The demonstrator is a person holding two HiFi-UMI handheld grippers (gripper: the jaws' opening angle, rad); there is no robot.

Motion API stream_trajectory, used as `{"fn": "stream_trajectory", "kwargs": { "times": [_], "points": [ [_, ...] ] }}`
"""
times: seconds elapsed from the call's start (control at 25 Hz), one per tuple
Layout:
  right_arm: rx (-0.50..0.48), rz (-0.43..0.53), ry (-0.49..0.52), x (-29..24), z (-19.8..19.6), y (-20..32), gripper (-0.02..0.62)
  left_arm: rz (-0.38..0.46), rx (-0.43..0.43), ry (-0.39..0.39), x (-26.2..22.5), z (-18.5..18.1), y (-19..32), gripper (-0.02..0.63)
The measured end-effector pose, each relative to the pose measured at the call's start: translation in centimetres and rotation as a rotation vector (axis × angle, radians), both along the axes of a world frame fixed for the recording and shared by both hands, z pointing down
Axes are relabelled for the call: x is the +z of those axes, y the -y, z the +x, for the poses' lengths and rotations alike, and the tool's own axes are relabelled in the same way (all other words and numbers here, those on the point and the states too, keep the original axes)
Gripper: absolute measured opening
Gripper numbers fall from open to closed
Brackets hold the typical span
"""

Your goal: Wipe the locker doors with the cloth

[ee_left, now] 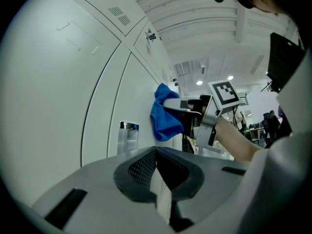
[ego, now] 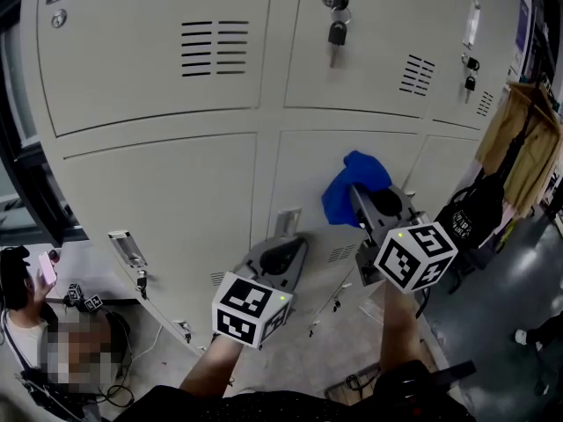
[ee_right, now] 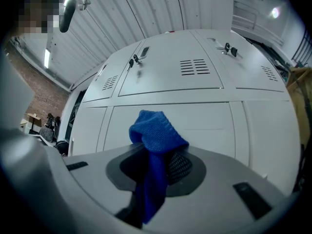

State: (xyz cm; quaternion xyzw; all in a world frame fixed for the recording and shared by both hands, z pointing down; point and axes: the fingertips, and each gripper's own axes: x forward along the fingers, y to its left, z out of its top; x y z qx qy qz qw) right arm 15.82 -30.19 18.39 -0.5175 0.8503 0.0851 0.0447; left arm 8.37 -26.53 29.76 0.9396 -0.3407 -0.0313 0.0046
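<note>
A bank of pale grey locker doors (ego: 176, 192) fills the head view. My right gripper (ego: 362, 202) is shut on a blue cloth (ego: 352, 187), which bunches over the jaw tips against the lower middle door (ego: 303, 161). In the left gripper view the cloth (ee_left: 165, 116) lies against that door, with the right gripper (ee_left: 171, 104) behind it. In the right gripper view the cloth (ee_right: 156, 135) hangs down between the jaws of the right gripper (ee_right: 158, 152). My left gripper (ego: 283, 255) sits lower left of the cloth, below a metal latch (ego: 288, 221), shut and holding nothing (ee_left: 157, 152).
A padlock with keys (ego: 337, 32) hangs on the upper middle door, and smaller locks (ego: 471, 73) further right. A lower door with a handle (ego: 127, 249) stands ajar at the left. A seated person (ego: 26, 301) holds a phone at lower left. Bags (ego: 475, 218) and a tan garment (ego: 523, 143) hang at the right.
</note>
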Motion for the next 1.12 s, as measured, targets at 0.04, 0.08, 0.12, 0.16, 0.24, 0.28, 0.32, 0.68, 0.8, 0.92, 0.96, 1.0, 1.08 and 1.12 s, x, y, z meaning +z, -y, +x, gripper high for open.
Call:
{"fn": "stream_trajectory", "kwargs": {
  "times": [0.04, 0.08, 0.12, 0.16, 0.24, 0.28, 0.32, 0.68, 0.8, 0.92, 0.96, 1.0, 1.08, 1.12],
  "points": [
    [0.011, -0.002, 0.006, 0.0, 0.6, 0.1, 0.084, 0.000, 0.002, 0.000, 0.0, 0.1, 0.0, 0.009],
    [0.021, -0.004, 0.012, 0.1, 1.1, 0.2, 0.084, 0.000, 0.004, 0.001, 0.0, 0.2, 0.0, 0.009],
    [0.030, -0.007, 0.017, 0.1, 1.6, 0.3, 0.084, 0.001, 0.006, 0.001, 0.0, 0.3, 0.1, 0.009],
    [0.039, -0.009, 0.021, 0.1, 2.1, 0.4, 0.084, 0.000, 0.007, 0.001, 0.0, 0.4, 0.1, 0.009],
    [0.060, -0.013, 0.022, 0.2, 3.0, 0.6, 0.083, -0.001, 0.011, 0.002, 0.1, 0.6, 0.1, 0.009],
    [0.073, -0.014, 0.020, 0.3, 3.5, 0.7, 0.084, -0.002, 0.013, 0.003, 0.1, 0.7, 0.1, 0.009],
    [0.087, -0.015, 0.017, 0.3, 3.9, 0.7, 0.084, -0.003, 0.015, 0.004, 0.2, 0.8, 0.1, 0.009],
    [0.202, -0.030, 0.032, 0.7, 8.8, 1.7, 0.084, -0.009, 0.023, -0.001, 0.4, 1.4, 0.5, 0.009],
    [0.230, -0.037, 0.034, 0.9, 10.2, 1.9, 0.083, -0.012, 0.029, -0.002, 0.4, 1.6, 0.5, 0.009],
    [0.275, -0.041, 0.024, 1.0, 11.6, 2.2, 0.083, -0.015, 0.035, -0.001, 0.5, 1.9, 0.6, 0.009],
    [0.294, -0.041, 0.019, 1.1, 12.1, 2.2, 0.083, -0.015, 0.038, 0.000, 0.5, 2.0, 0.5, 0.009],
    [0.311, -0.041, 0.017, 1.2, 12.5, 2.3, 0.083, -0.014, 0.040, 0.001, 0.6, 2.0, 0.5, 0.009],
    [0.332, -0.042, 0.019, 1.3, 13.1, 2.4, 0.084, -0.017, 0.043, 0.002, 0.6, 2.1, 0.5, 0.009],
    [0.339, -0.042, 0.021, 1.3, 13.3, 2.4, 0.083, -0.019, 0.046, 0.000, 0.6, 2.1, 0.5, 0.009]
  ]
}}
